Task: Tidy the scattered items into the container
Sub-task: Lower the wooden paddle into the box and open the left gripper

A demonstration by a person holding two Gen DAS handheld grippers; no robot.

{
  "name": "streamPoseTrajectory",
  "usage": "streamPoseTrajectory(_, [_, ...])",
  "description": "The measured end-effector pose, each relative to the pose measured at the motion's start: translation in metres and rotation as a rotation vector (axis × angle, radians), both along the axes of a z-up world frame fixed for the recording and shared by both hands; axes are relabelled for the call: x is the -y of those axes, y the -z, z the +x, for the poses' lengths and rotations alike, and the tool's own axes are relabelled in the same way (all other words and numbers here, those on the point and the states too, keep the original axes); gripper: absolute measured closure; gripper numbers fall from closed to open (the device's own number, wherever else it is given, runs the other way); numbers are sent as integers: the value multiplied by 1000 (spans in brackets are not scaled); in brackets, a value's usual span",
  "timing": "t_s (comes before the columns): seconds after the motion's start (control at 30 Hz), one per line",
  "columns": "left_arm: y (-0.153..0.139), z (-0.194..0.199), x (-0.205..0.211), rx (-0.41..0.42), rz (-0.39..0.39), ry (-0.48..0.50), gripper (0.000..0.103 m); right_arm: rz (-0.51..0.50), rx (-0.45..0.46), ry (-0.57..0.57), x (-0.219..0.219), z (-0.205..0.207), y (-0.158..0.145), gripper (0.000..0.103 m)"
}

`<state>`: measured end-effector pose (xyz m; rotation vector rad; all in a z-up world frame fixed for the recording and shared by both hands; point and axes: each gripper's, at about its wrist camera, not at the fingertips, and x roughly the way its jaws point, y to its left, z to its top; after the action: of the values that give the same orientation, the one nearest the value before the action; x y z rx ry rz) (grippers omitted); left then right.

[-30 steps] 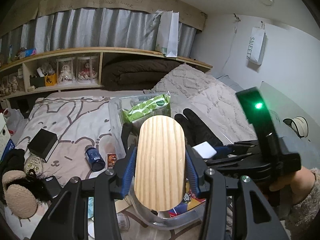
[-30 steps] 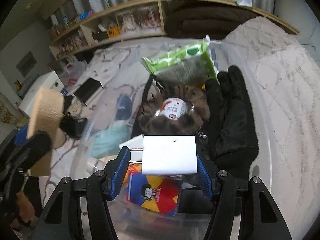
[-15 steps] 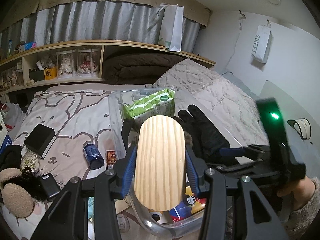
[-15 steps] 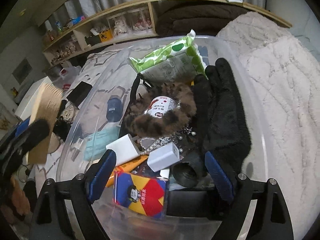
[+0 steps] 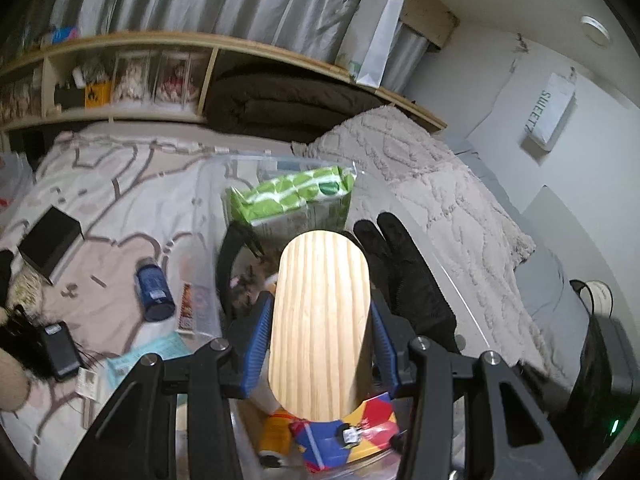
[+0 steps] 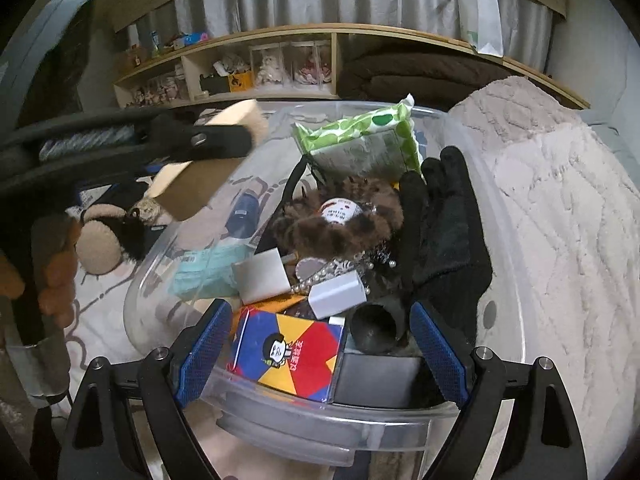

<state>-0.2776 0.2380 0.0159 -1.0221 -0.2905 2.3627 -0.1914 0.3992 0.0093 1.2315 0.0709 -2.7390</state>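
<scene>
My left gripper (image 5: 320, 344) kept its jaws clamped on the oval wooden brush (image 5: 320, 320), holding it above the near end of the clear plastic container (image 6: 504, 240) on the bed (image 5: 100, 184). My right gripper (image 6: 320, 344) hung over that container's near rim with its jaws just spread wide and nothing between them. The white charger (image 6: 338, 294) lay inside the container beside the black glove (image 6: 444, 240), with a blue bottle (image 5: 154, 292) on the bed outside the container's left wall.

Both wrist views look steeply down, close over clear container (image 5: 224, 184) (image 6: 516, 280); both share its contents, shelf beyond.
</scene>
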Motion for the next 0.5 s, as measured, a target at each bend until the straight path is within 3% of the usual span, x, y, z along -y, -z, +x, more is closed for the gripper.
streamPoseTrajectory(0.33, [9,-47,-30,128,-8,-38,57,-64,-31,32,-10,8,1,13])
streamPoseTrajectory(0.5, [17,-64,-46,135,-50,-46,57,-89,-32,26,-14,5,1,13])
